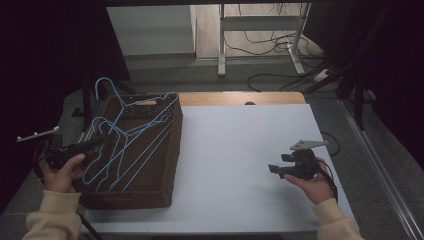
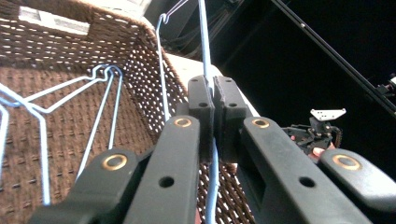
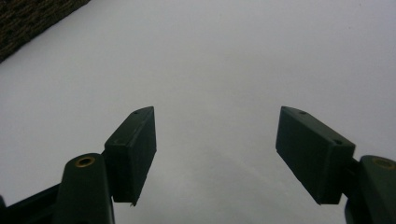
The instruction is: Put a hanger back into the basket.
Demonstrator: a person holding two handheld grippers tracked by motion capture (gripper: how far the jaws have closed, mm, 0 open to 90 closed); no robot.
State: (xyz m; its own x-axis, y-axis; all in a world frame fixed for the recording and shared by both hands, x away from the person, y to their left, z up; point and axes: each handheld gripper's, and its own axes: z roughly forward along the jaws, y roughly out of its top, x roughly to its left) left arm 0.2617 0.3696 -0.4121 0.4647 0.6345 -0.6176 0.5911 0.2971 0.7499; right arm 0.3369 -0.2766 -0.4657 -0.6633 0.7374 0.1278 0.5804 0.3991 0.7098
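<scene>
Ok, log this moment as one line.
left gripper: shut on blue wire hanger | wicker basket: more hangers inside | right gripper: open over white table

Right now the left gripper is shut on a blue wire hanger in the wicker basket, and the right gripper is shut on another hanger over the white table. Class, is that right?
Not quite. The left gripper is shut on a blue wire hanger at the wicker basket, but the right gripper view shows the right gripper open and empty above the white table.

The white label [image 2: 53,21] on the basket [image 2: 140,56] is too blurred to read.
</scene>
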